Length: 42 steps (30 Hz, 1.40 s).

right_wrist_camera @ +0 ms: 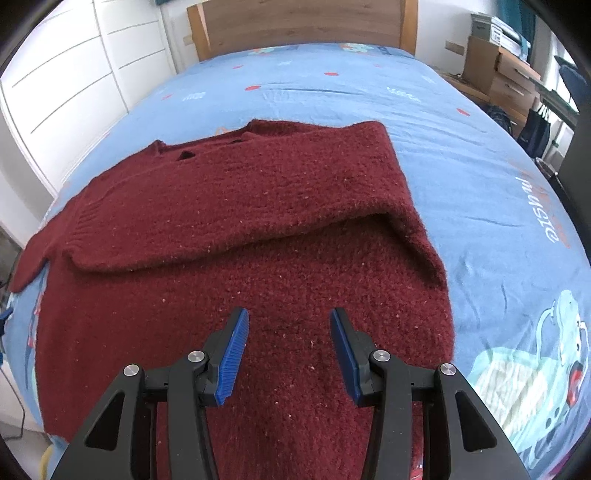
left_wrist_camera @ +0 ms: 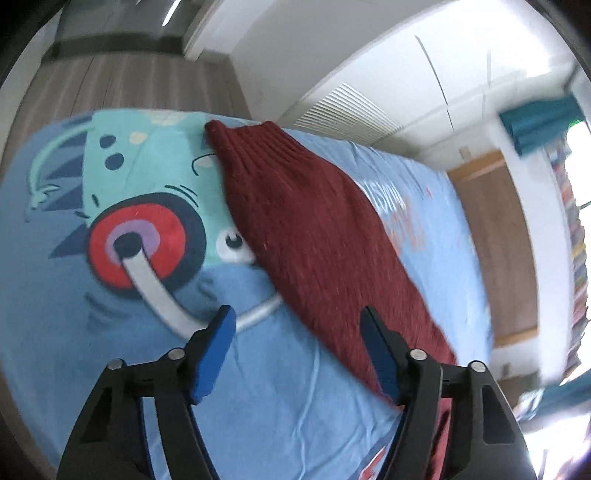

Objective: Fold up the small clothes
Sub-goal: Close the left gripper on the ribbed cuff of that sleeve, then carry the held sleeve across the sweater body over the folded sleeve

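A dark red knitted sweater [right_wrist_camera: 258,206] lies flat on the blue cartoon-print bed sheet [right_wrist_camera: 332,85]. One sleeve [right_wrist_camera: 221,221] is folded across its body, with the ribbed cuff [right_wrist_camera: 85,218] at the left. My right gripper [right_wrist_camera: 289,311] hovers over the sweater's lower body, open, with nothing between its blue pads. In the left wrist view the sweater [left_wrist_camera: 314,229] runs as a long red strip across the sheet [left_wrist_camera: 277,387]. My left gripper [left_wrist_camera: 297,310] is open at its near edge; the right finger [left_wrist_camera: 380,354] overlaps the knit and the left finger [left_wrist_camera: 218,347] is over bare sheet.
A wooden headboard [right_wrist_camera: 295,26] closes the far end of the bed. White wardrobe doors [right_wrist_camera: 74,74] stand to the left, and cardboard boxes with a desk [right_wrist_camera: 495,66] to the right. Wood flooring [left_wrist_camera: 129,81] shows beyond the bed's edge in the left wrist view.
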Each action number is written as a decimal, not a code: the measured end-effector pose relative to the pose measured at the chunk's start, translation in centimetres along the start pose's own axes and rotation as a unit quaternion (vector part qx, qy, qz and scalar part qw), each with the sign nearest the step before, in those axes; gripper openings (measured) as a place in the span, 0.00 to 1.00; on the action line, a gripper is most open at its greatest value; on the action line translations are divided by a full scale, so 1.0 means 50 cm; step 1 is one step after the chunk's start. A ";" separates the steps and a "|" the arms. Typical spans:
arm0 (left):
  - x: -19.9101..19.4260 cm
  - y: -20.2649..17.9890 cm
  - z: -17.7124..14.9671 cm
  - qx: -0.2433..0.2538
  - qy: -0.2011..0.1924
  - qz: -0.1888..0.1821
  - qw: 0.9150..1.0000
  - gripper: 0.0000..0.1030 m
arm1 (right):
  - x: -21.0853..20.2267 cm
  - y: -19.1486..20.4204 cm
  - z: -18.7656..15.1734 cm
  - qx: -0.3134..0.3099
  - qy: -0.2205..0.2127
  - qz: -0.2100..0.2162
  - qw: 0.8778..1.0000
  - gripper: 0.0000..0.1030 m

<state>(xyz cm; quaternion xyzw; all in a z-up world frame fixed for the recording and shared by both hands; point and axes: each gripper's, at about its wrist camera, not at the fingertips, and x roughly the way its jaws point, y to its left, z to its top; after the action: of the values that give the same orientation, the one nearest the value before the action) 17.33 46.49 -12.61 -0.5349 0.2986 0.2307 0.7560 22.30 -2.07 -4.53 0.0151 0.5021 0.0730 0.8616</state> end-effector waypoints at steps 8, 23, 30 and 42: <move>0.004 0.062 0.072 -0.088 -0.020 -0.075 0.993 0.48 | -0.012 0.004 0.008 -0.014 -0.003 -0.008 1.000 0.46; 0.040 0.071 0.135 -0.158 -0.022 -0.160 0.974 0.12 | -0.039 0.005 0.009 -0.026 -0.007 -0.019 0.999 0.46; 0.016 0.041 0.143 -0.146 -0.019 -0.173 0.974 0.08 | -0.058 0.000 0.002 -0.023 -0.016 -0.013 1.000 0.46; -0.016 -0.137 0.088 -0.090 0.021 -0.237 0.967 0.07 | -0.109 -0.032 -0.033 -0.007 -0.037 0.002 0.999 0.46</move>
<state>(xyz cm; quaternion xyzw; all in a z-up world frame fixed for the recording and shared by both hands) 22.21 48.45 -6.36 -0.6610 0.1573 0.0600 0.7312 18.39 -4.48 -0.81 0.0128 0.4694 0.0771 0.8795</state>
